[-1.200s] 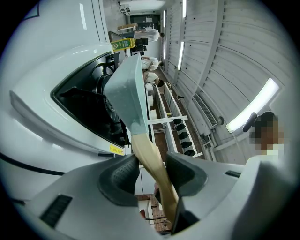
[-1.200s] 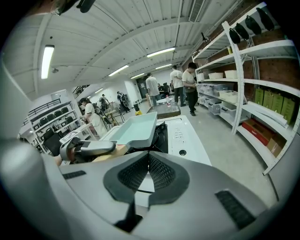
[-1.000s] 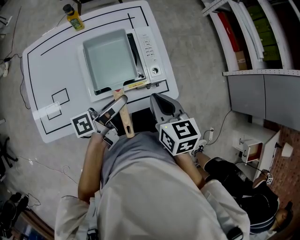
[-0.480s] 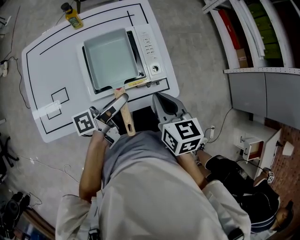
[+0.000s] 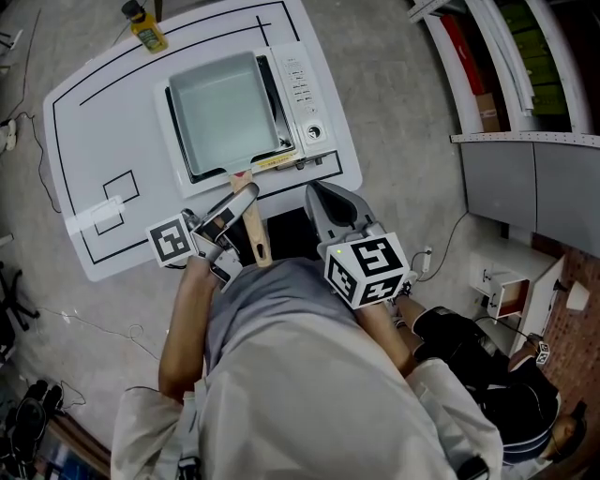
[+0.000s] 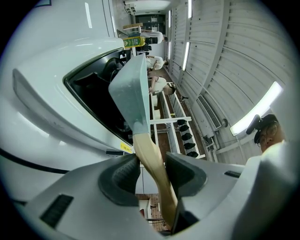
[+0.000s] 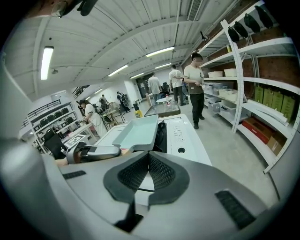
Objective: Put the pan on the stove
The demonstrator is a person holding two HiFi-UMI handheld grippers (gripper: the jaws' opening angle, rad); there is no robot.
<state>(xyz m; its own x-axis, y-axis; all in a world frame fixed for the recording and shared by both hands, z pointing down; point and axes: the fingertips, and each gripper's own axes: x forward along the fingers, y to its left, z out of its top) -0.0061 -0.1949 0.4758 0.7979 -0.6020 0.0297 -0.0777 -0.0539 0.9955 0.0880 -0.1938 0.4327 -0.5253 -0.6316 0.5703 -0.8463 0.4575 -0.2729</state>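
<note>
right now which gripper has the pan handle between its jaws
The left gripper: it clamps the wooden handle; the right gripper is shut and empty.

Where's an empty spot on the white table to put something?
The big bare patch of the white table lies left of the white stove, between the yellow bottle and the strip of tape. It's crowded at the near edge, where the left gripper's jaws hold the pale green square pan's wooden handle.

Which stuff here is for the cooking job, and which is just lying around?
For the job:
pan
stove
left gripper, clamped on the pan's wooden handle

Just lying about:
bottle at the table's far corner
tape stuck on the table
right gripper, shut and empty
</note>
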